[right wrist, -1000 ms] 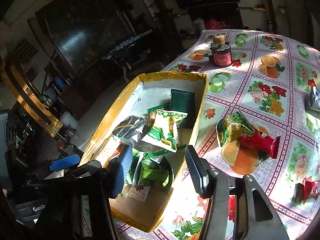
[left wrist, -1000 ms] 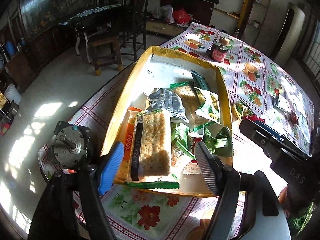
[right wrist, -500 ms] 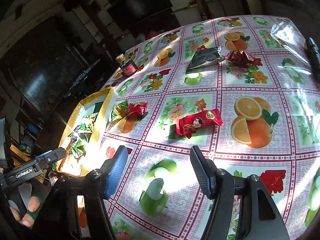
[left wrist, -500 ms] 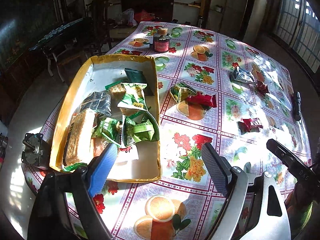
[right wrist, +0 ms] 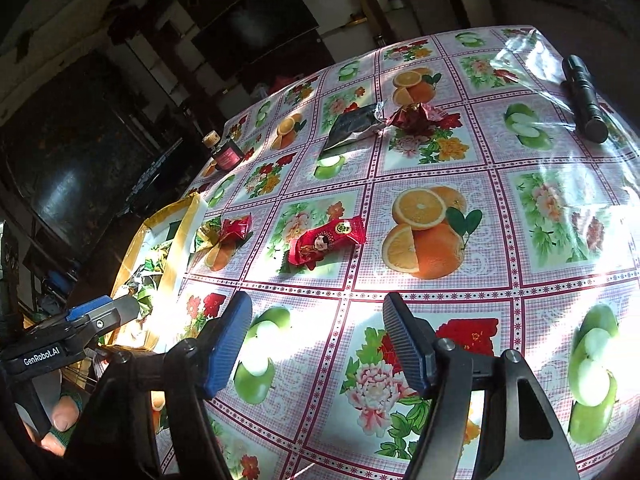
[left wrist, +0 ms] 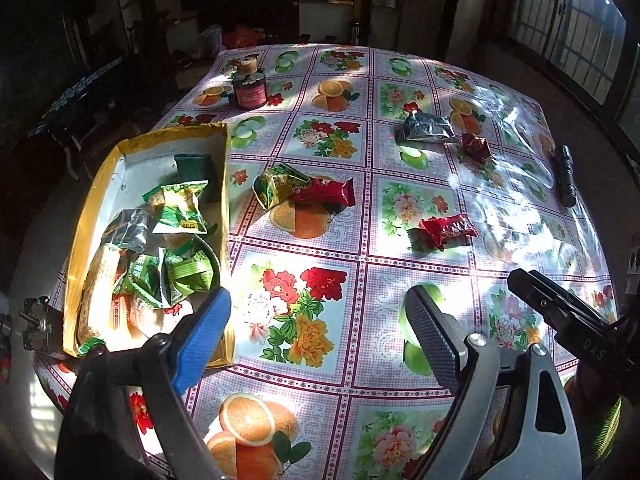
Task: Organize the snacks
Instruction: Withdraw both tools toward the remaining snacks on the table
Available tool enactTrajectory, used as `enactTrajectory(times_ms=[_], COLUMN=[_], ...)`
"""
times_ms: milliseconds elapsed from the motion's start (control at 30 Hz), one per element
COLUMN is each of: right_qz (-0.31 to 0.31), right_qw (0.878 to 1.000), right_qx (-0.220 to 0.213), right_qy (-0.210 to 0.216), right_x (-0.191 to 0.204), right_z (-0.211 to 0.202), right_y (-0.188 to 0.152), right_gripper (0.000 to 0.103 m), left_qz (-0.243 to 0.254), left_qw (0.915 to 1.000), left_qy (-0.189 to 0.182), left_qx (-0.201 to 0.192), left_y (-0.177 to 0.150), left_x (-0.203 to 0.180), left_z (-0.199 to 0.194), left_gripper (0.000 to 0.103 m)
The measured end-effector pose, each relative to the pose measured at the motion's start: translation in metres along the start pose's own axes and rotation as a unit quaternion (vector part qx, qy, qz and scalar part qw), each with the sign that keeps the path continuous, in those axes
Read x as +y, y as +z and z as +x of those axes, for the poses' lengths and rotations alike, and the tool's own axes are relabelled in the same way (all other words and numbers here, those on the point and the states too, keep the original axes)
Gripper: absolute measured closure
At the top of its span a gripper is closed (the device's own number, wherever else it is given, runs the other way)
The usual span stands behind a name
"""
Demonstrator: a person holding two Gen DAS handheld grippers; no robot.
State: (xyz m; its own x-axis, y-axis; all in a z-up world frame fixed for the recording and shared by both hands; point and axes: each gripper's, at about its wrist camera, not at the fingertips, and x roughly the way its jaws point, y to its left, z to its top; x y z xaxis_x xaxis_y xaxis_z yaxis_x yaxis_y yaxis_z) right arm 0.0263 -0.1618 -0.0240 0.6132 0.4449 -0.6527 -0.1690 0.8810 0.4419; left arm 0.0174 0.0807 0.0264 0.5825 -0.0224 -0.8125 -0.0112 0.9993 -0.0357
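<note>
Glossy oilcloth (left wrist: 340, 376) with a fruit-and-flower print covered the table, glare patches all over it. Yellow-rimmed box (left wrist: 82, 236) sat at the left edge, already holding green packets and crackers. Loose snacks still out: red figure-printed packet (right wrist: 326, 240) straight ahead of the right gripper (right wrist: 316, 344), a green-and-red pair (left wrist: 300, 192) just beside the box, a silver packet (left wrist: 426, 128) touching a small red one (left wrist: 476, 146) farther off. Left gripper (left wrist: 320, 334) hovered over the cloth, jaws spread wide, nothing in them; right gripper likewise wide and empty.

Risks, as a guess: crinkly flat wrappers on slick cloth could skate away if one finger landed first, or the pads could pinch only a sealed end and drop it on the way over. Glare could hide packet edges. The box hung close to the table edge, so a careless nudge might tip it. Black flashlight (right wrist: 584, 100) and jar (left wrist: 249, 90) weren't snacks; grabbing them would be wrong.
</note>
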Motion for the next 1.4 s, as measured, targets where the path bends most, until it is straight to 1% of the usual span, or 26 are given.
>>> enactTrajectory(times_ms=[200,267,333,433,500,567,600,667,700,767,833,867,900,933,1000,1033,1067,1133,1200,1233,1300,1367,1400], right_qz=[-0.025,-0.03,-0.034,-0.046,-0.049,-0.042,-0.039,-0.031,-0.026,-0.015,-0.004,0.001,0.006,0.011,0.02,0.026,0.032,0.044,0.05,0.052,0.057,0.053,0.05], right_qw=[0.999,0.999,0.997,0.996,0.996,0.997,0.997,0.997,0.998,0.998,0.999,0.999,0.999,1.0,1.0,0.999,0.999,0.998,0.998,0.998,0.998,0.998,0.998], right_qx=[0.024,0.042,0.057,0.068,0.066,0.064,0.063,0.061,0.059,0.053,0.044,0.038,0.032,0.026,0.014,0.007,0.002,-0.002,0.001,0.001,0.002,0.007,0.01], right_qy=[0.005,0.018,0.03,0.036,0.032,0.028,0.027,0.018,0.014,0.006,-0.002,-0.005,-0.007,-0.011,-0.017,-0.022,-0.027,-0.033,-0.037,-0.038,-0.035,-0.03,-0.027], right_x=[0.012,0.019,0.026,0.036,0.037,0.033,0.03,0.023,0.018,0.009,-0.001,-0.005,-0.01,-0.014,-0.022,-0.027,-0.031,-0.04,-0.045,-0.047,-0.047,-0.043,-0.041], right_z=[0.023,0.038,0.051,0.065,0.068,0.067,0.066,0.062,0.059,0.052,0.042,0.037,0.032,0.028,0.02,0.016,0.013,0.008,0.007,0.008,0.01,0.014,0.015], right_y=[0.006,0.009,0.012,0.017,0.019,0.021,0.021,0.023,0.023,0.024,0.026,0.027,0.028,0.029,0.031,0.032,0.032,0.031,0.031,0.03,0.03,0.029,0.028], right_gripper=[0.035,0.035,0.035,0.035,0.035,0.035,0.035,0.035,0.035,0.035,0.035,0.035,0.035,0.035,0.035,0.035,0.035,0.035,0.035,0.035,0.035,0.035,0.035], left_qz=[0.028,0.035,0.024,0.003,0.0,0.003,0.011,0.016,0.018,0.013,0.001,0.006,0.01,0.014,0.025,0.036,0.047,0.057,0.04,0.03,0.011,-0.008,-0.012], left_qw=[0.9994,0.9989,0.999,0.9994,0.999,0.9984,0.9982,0.9972,0.9968,0.9949,0.9914,0.9928,0.9922,0.9918,0.9859,0.9855,0.988,0.9937,0.9983,0.9992,0.9989,0.9977,0.9967], left_qy=[0.013,-0.001,-0.007,0.005,-0.001,0.012,0.01,0.033,0.03,0.02,-0.016,-0.009,-0.02,-0.042,-0.114,-0.126,-0.119,-0.084,-0.03,-0.01,0.032,0.046,0.045], left_qx=[0.015,0.03,0.037,0.035,0.044,0.055,0.058,0.065,0.072,0.098,0.13,0.119,0.122,0.12,0.12,0.108,0.087,0.048,0.029,0.025,0.031,0.05,0.066], left_y=[0.023,0.032,0.039,0.054,0.066,0.075,0.079,0.083,0.085,0.085,0.082,0.081,0.08,0.079,0.076,0.074,0.073,0.075,0.087,0.093,0.107,0.119,0.123], left_x=[-0.001,0.001,0.007,0.019,0.02,0.015,0.01,0.001,-0.001,-0.005,-0.01,-0.016,-0.023,-0.032,-0.052,-0.062,-0.069,-0.07,-0.053,-0.044,-0.022,-0.001,0.004], left_z=[0.03,0.042,0.05,0.062,0.076,0.092,0.1,0.115,0.124,0.143,0.16,0.16,0.16,0.157,0.144,0.133,0.121,0.102,0.099,0.101,0.116,0.137,0.149], left_gripper=[0.014,0.014,0.014,0.014,0.014,0.014,0.014,0.014,0.014,0.014,0.014,0.012,0.012,0.012,0.012,0.012,0.012,0.011,0.011,0.011,0.011,0.011,0.011])
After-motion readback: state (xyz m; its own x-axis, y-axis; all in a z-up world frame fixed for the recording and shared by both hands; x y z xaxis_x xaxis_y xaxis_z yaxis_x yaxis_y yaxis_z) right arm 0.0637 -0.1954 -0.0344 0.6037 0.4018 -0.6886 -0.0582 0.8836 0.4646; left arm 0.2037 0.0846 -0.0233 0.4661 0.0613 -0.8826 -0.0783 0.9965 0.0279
